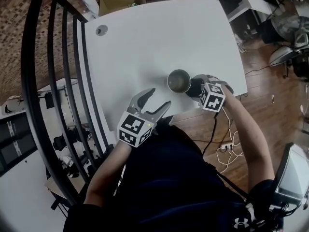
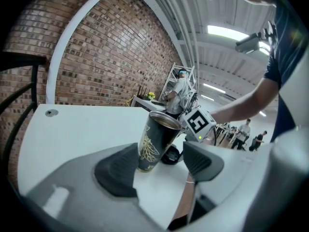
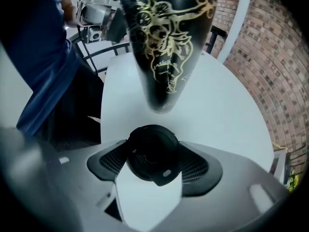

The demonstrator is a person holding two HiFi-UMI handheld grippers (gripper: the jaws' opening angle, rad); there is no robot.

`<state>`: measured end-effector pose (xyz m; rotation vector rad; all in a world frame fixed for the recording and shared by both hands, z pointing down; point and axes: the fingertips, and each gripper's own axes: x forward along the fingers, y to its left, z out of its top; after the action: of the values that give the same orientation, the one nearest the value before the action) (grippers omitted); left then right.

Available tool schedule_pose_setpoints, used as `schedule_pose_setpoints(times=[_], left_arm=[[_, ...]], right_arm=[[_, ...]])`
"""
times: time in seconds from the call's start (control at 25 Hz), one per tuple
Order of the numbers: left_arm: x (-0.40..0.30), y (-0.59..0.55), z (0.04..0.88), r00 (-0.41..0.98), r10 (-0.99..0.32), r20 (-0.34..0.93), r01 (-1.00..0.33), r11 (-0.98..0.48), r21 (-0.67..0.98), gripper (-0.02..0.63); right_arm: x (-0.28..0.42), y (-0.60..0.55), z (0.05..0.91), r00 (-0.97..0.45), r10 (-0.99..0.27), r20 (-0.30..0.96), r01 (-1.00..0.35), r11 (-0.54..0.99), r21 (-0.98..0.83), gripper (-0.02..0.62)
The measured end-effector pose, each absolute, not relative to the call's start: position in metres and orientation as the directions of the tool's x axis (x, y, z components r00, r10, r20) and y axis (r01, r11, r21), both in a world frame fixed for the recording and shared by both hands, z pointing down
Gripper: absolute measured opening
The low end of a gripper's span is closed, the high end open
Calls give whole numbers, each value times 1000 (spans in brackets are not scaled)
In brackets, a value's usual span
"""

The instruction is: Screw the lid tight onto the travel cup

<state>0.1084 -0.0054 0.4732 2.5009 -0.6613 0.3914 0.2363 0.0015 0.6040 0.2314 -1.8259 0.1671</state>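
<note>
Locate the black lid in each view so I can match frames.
Head view: lid right of the cup, at the edge of the table.
Left gripper view: lid low centre, behind the cup's base.
Right gripper view: lid lower centre, between the jaws of the right gripper.
Shared landmark: the cup.

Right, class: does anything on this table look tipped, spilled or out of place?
Nothing stands out. The cup stands upright and open on the white table, with no spill around it. Its black lid is off, gripped in the right tongs beside the cup.
</note>
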Motion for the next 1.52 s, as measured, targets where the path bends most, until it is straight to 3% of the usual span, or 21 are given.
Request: schedule_pose_setpoints(times=[0.24, 0.44, 0.56, 0.72, 1.12, 1.28, 1.52], left_arm=[[109, -5, 471, 840, -368, 399, -515, -772, 373, 293], [101, -12, 468, 832, -379, 405, -509, -813, 284, 293], [108, -19, 467, 842, -354, 407, -449, -878, 167, 307], [131, -35, 477, 863, -280, 421, -313, -950, 10, 388], [167, -32, 506, 880, -86, 468, -71, -996, -50, 431], [176, -30, 516, 873, -37, 485, -20, -999, -40, 431], [180, -35, 518, 884, -64, 463, -58, -998, -27, 397]], right_arm=[[238, 4, 574, -322, -169, 932, -333, 941, 55, 337], [224, -7, 474, -410, -276, 870, -346, 929, 131, 337], [207, -15, 417, -442, -288, 849, -286, 943, 171, 337], [171, -31, 382, -454, -219, 864, -166, 973, 159, 337], [139, -34, 425, -312, 19, 950, 0, 1000, -20, 337], [133, -37, 439, -315, 43, 948, -21, 998, -52, 337], [134, -40, 443, -426, 21, 905, -113, 991, -76, 337]])
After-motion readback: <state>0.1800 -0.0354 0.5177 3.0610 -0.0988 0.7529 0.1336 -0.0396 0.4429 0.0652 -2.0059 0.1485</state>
